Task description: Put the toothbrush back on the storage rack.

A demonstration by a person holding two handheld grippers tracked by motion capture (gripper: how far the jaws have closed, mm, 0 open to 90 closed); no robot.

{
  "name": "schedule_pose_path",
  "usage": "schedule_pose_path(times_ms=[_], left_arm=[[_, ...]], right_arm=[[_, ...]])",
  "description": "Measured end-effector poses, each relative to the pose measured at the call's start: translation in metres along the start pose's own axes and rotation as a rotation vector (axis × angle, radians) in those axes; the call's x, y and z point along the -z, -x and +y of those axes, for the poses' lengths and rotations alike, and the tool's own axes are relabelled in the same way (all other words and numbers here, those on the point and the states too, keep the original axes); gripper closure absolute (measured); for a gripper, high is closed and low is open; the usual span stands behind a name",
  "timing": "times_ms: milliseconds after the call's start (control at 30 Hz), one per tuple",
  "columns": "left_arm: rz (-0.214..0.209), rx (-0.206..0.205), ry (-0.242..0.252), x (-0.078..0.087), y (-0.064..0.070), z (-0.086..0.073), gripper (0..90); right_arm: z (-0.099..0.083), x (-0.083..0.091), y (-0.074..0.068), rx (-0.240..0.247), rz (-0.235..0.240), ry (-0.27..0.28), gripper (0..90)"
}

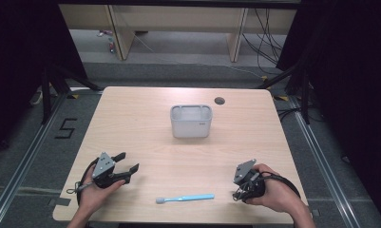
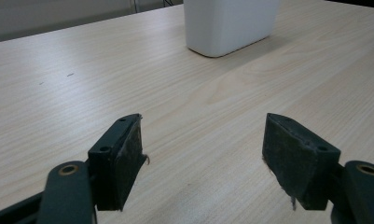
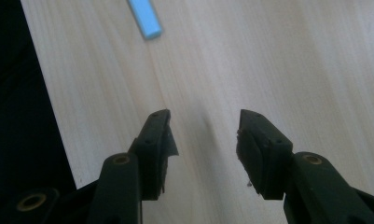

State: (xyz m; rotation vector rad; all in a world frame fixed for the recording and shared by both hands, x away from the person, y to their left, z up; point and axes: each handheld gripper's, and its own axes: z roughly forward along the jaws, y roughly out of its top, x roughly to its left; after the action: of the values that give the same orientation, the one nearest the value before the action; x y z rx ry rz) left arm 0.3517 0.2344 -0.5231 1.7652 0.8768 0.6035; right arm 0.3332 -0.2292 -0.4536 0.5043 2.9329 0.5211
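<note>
Both our left claw and right claw gape empty; a shallow pinch could skid the slim blue toothbrush off the table.

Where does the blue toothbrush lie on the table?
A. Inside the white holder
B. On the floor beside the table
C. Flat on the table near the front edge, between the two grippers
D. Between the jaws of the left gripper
C: in the high view the toothbrush lies flat on the table near its front edge, between the left gripper and the right gripper, both open and holding nothing, apart from the holder.
</note>
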Motion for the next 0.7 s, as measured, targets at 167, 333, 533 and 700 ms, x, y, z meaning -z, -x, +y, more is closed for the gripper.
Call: schedule_pose_path(times_ms=[167,333,533,700], left_arm=[[0.001,-0.003,-0.001,0.001,0.0,0.0,28.1],[0.0,0.0,-0.001,0.001,0.0,0.0,28.1],[0.005,0.004,-0.001,0.003,0.001,-0.001,28.0],[0.009,0.005,0.002,0.005,0.002,-0.001,28.0]], right_arm=[[0.012,0.0,0.0,0.047,0.042,-0.087,55.0],[0.024,-0.005,-0.002,0.119,0.039,-0.144,55.1],[0.033,-0.006,-0.005,0.119,0.051,-0.18,55.5],[0.043,-0.012,-0.004,0.175,0.063,-0.2,56.3]])
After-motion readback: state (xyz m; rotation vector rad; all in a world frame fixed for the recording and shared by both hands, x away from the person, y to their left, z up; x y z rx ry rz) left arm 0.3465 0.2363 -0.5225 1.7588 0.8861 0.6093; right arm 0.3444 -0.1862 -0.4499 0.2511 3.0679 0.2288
